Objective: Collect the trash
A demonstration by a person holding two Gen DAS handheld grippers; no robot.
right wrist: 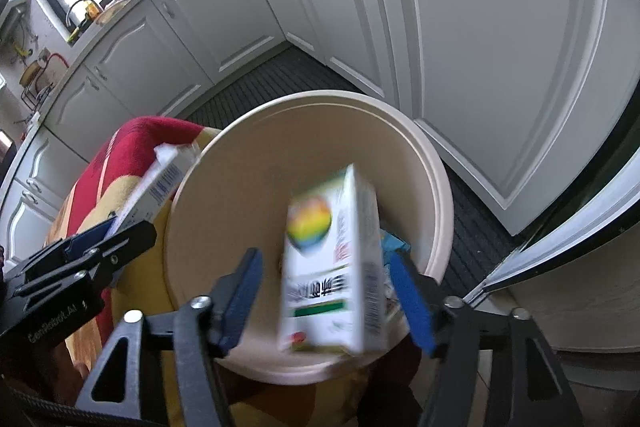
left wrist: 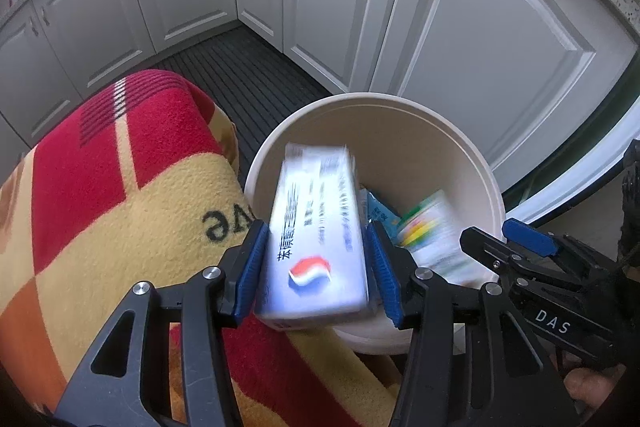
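A cream plastic bin is seen beside a stool or seat covered with a red, yellow and orange patterned towel, on a dark ribbed floor mat in front of white kitchen cabinets. In the left wrist view, the left gripper is closed on a white toothpaste box printed with a red-and-blue swirl and Chinese lettering; both blue pads are pressed against its long sides, and the box is held over the near rim of the bin, its far end reaching above the opening. In the right wrist view, the right gripper is spread wide, with clear gaps between its blue pads and a white carton bearing a rainbow-coloured globe and a green stripe. The carton is blurred, upright and untouched by either pad, and is placed over the mouth of the bin. A blue packet is visible lying inside the bin. The right gripper is also seen at the right edge of the left wrist view, just beside the bin's rim.
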